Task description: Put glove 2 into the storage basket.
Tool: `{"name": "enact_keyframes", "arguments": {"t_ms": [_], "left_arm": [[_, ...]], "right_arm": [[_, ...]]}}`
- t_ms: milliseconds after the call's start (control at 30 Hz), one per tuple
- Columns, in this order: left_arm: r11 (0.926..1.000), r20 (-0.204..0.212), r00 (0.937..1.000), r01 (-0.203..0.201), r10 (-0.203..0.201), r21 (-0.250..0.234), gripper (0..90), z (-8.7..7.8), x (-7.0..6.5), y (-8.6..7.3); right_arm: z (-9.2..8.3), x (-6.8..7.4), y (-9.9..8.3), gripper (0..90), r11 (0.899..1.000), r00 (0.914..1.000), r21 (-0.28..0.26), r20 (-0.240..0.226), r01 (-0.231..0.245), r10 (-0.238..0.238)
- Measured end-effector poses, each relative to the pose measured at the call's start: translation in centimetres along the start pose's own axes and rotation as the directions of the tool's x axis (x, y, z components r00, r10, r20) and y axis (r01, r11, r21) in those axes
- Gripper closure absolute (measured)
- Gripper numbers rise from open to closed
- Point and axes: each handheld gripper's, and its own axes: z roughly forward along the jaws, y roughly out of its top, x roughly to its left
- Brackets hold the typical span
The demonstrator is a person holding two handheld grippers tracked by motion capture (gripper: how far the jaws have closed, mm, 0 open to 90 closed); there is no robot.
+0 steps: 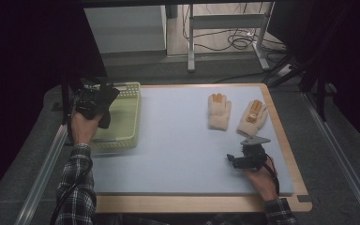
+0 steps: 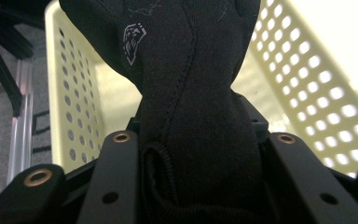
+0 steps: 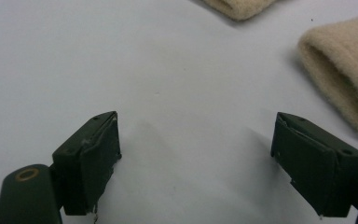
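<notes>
The left gripper has its fingers clamped on a black glove, which hangs over the near-left part of the pale yellow perforated basket. The glove's long axis runs straight out from the fingers, toward the basket's floor. The left hand is held above the basket's left rim, so letting go should drop the glove inside. Well to the right of the basket, the right gripper rests low over the surface, fingers apart and empty, just short of two beige gloves.
</notes>
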Motion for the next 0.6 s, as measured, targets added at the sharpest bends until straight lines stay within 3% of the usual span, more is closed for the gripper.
{"name": "enact_keyframes", "arguments": {"t_ms": [233, 500, 600], "left_arm": [[0.9981, 0.017, 0.9989, 0.042, -0.043, 0.044, 60.5, 2.3, 1.1, -0.6], [0.9889, -0.004, 0.9991, 0.043, -0.043, 0.142, 58.8, 4.1, 2.0, -0.5], [0.9865, -0.006, 0.9991, 0.043, -0.043, 0.158, 58.3, 4.6, 2.1, -0.4]], "right_arm": [[0.0, 0.0, 0.0, 15.1, 1.000, 1.0000, 0.001, 0.000, -0.003, 0.003], [0.0, -0.1, 0.0, 15.1, 1.000, 1.0000, 0.002, -0.004, -0.005, 0.005], [0.0, -0.1, 0.0, 15.1, 1.000, 1.0000, 0.002, -0.005, -0.006, 0.006]]}}
